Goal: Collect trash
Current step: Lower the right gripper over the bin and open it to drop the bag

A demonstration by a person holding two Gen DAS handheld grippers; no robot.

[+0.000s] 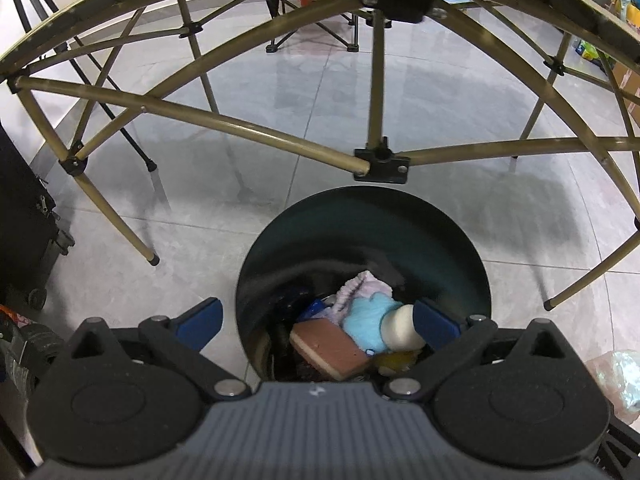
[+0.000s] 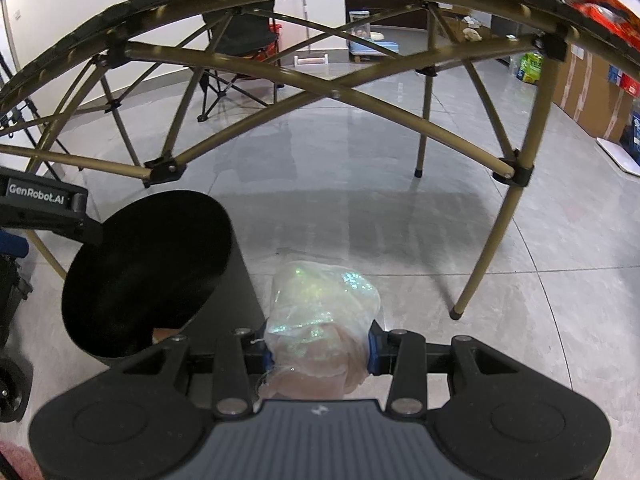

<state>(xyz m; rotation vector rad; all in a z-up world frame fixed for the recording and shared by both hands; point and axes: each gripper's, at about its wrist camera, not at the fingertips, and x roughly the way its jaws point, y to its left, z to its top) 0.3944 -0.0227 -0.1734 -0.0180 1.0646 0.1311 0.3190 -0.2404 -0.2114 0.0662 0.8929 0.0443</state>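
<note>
Trash bin (image 1: 362,240) sits right under left gripper (image 1: 318,320), jaws spread wide and empty; sponge (image 1: 328,346) and blue cloth (image 1: 366,320) lie inside. Right wrist view: right gripper (image 2: 320,350) clamps a clear crumpled bag (image 2: 320,300) beside the bin (image 2: 148,272). Best carry it left over the rim before releasing.
</note>
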